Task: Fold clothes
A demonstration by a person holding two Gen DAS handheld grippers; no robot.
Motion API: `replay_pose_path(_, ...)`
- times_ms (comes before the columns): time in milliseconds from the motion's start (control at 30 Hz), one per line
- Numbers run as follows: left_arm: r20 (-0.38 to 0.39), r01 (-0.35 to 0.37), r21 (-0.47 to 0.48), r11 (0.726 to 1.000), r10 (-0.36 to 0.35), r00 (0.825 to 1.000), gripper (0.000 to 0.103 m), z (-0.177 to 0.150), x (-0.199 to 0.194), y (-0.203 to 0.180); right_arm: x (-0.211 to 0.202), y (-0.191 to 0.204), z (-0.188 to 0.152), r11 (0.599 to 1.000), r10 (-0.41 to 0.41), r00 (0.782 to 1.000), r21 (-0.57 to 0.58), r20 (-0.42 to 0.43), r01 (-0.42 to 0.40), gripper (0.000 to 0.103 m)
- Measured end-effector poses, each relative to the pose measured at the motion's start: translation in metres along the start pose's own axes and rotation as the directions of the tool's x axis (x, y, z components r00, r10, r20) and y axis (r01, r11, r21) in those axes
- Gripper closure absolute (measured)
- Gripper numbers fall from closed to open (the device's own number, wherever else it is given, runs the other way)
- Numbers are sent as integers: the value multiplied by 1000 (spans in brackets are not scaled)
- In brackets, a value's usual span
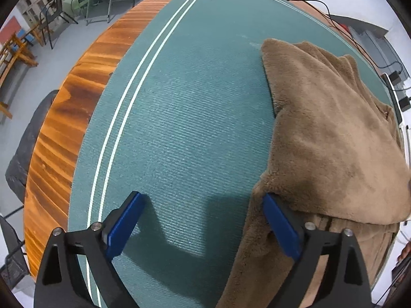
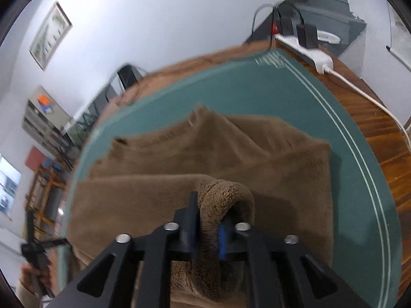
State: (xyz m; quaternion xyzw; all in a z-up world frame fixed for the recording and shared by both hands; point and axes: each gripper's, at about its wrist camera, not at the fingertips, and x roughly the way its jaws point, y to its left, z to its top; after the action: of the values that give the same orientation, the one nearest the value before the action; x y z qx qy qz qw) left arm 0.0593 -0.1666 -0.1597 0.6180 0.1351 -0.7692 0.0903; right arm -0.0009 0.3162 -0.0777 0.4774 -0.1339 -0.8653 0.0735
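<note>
The right gripper (image 2: 208,227) pinches a fold of the brown fleece (image 1: 331,133) on the green mat (image 1: 185,118); the left gripper (image 1: 203,220) is wide, empty; next, probably lay it flat

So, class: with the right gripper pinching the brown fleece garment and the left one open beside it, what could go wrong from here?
1. The right gripper clamps only a thick bunched fold of the brown fleece garment; it may slip out when lifted.
2. The left gripper is open, one finger against the fleece edge; closing now could miss it.
3. The white power strip and its cable lie near the green mat; a swinging hem might snag them.
</note>
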Motion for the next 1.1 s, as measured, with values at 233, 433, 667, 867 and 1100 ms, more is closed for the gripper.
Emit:
replay_pose_path(233, 60, -34, 7, 999, 33, 998, 7, 2, -14, -6, -15, -15, -9, 998, -63, 996, 27, 65, 61, 29)
replay_pose_path(433, 127, 18, 45, 999, -23, 992, 7, 37, -39, 4, -35, 17, -7, 989, -67, 988, -118, 141, 83, 29)
replay_pose_path(667, 130, 90, 168, 982, -113, 985, 7, 35, -67, -54, -2, 59, -22, 960, -29, 999, -278, 46, 40, 29)
replay_pose_path(867, 90, 81, 215, 973, -103, 991, 7, 37, -43, -67, 34, 56, -35, 947, -92, 994, -312, -54, 71, 29)
replay_pose_path(1100, 96, 79, 200, 977, -100, 990, 6, 38, -49, -61, 36, 62, -36, 940, -130, 990, -323, -57, 105, 28)
